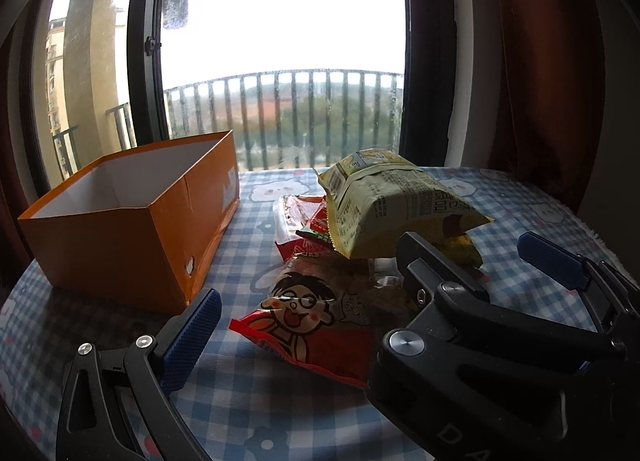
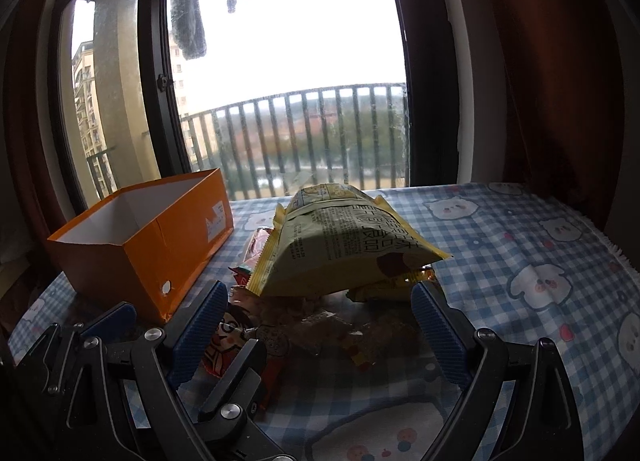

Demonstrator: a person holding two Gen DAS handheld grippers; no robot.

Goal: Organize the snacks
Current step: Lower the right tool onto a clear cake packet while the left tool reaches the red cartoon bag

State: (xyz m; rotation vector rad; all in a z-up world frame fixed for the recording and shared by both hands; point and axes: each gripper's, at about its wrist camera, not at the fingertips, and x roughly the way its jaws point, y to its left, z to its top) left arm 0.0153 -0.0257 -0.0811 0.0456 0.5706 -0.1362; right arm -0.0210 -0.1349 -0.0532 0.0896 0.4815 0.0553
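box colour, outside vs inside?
Box: orange outside, white inside; clearest in the left wrist view.

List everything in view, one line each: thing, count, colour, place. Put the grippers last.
box: one, orange outside, white inside, open top, nothing visible inside; left on the tablecloth.
yellow-green snack bag: one, on top of the snack pile, right of the box.
cartoon-face snack bag: one, red with a clear window, nearest the grippers, under the pile's front.
small red packets: at least two, partly hidden behind and under the yellow-green bag.
tablecloth: one, blue-and-white check with bear prints, covering the surface.
window: one, dark frame, behind the table, balcony railing outside.
curtain: dark red, right of the window.
left gripper: black, blue pads, open.
right gripper: black, blue pads, open.
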